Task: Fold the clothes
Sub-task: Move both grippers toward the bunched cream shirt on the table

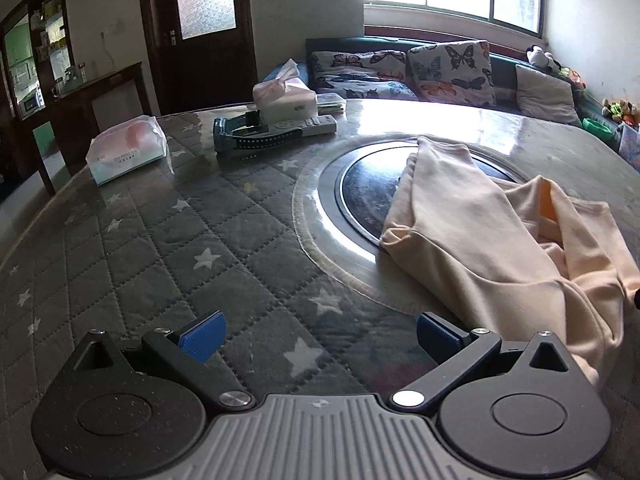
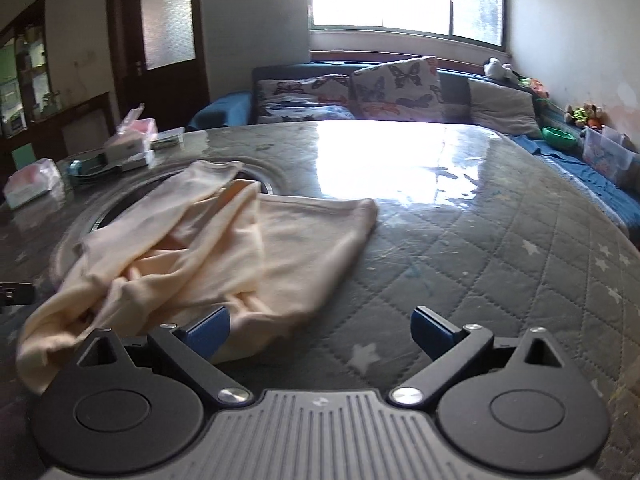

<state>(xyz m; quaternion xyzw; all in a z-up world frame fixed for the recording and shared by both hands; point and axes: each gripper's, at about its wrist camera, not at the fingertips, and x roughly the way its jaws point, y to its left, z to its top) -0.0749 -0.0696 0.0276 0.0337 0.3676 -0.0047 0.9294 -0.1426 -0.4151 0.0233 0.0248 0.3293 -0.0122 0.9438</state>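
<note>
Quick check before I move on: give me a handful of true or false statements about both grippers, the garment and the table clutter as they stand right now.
1. Both the left gripper and the right gripper are open and hold nothing. True.
2. The cream garment is already folded into a neat rectangle. False: it lies crumpled and loosely bunched.
3. Part of the garment lies over the dark round inset in the table. True.
4. In the left wrist view the garment sits left of the fingers. False: it lies to their right.
5. A tissue box stands on the far side of the table. True.
6. The remote control rests on the garment. False: it lies apart, beside the tissue box.
</note>
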